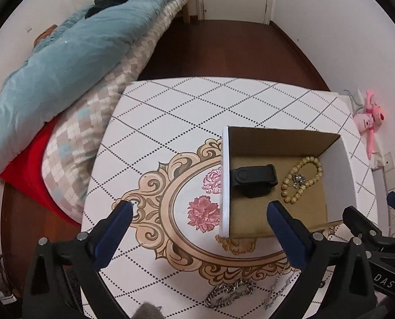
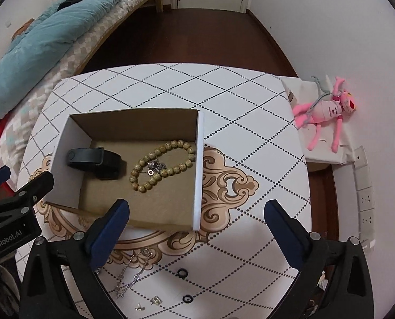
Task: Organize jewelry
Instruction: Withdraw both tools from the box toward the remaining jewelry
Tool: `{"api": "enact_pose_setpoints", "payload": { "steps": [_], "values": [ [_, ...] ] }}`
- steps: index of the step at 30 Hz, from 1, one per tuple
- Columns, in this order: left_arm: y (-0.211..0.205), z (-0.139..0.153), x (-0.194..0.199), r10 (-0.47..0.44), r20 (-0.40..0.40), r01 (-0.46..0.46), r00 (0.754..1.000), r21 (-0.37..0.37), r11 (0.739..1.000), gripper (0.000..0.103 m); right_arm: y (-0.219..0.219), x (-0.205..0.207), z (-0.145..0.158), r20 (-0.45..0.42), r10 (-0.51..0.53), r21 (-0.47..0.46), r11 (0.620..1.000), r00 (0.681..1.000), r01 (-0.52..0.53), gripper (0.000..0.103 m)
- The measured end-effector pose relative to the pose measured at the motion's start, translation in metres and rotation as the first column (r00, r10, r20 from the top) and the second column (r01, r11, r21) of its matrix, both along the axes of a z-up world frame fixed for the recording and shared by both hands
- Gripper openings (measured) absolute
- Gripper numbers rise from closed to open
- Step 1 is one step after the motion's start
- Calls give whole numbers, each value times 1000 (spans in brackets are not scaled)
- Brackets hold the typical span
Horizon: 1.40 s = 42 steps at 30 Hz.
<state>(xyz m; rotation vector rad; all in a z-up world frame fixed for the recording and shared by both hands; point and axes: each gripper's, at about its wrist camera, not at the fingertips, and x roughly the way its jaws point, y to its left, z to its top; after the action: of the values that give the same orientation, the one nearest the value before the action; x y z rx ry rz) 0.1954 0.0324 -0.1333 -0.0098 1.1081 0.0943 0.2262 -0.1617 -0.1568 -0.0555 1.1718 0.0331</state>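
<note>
My left gripper (image 1: pixel 198 214) and my right gripper (image 2: pixel 196 211) both hover above the table (image 2: pixel 250 122) with fingers spread wide, holding nothing. Between them stands the open cardboard box (image 2: pixel 133 122), containing a black band (image 2: pixel 93 160), a beaded bracelet (image 2: pixel 165 164) and a small silver piece (image 2: pixel 155 166) lying within the bracelet's loop. On the table nearer me: a silver chain bracelet (image 1: pixel 230 293), a thin chain (image 2: pixel 132 276), two black rings (image 2: pixel 183 273) and small earrings (image 2: pixel 156 300).
</note>
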Motion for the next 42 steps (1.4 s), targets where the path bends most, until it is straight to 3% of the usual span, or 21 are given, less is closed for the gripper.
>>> {"api": "enact_pose_setpoints", "payload": {
  "steps": [11,16,23,28,36,39,42],
  "values": [
    [-1,52,-46,-12,125,11,992,16,1000,103,-3,-46,52,117,-36,22,999,993,34,102],
    [2,65,-65,-16,135,18,991,-13,1000,103,-7,-66,73,156,-41,31,999,987,37,102],
    [4,80,-90,-15,180,9,983,30,999,103,-8,-94,87,170,-50,76,996,984,37,102],
    [7,55,-101,-17,149,9,989,53,999,103,-14,-107,71,130,-78,92,994,988,66,102],
    [16,-26,-109,-16,-9,16,1000,14,1000,102,-25,-129,-2,-23,-113,125,986,993,115,102],
    [16,-51,-103,-36,-69,35,997,-20,999,88,-25,-132,-24,-64,-117,153,980,991,125,95],
    [12,-71,-95,-57,-111,53,992,-43,998,85,-24,-131,-39,-86,-121,167,977,989,135,91]
  ]
}}
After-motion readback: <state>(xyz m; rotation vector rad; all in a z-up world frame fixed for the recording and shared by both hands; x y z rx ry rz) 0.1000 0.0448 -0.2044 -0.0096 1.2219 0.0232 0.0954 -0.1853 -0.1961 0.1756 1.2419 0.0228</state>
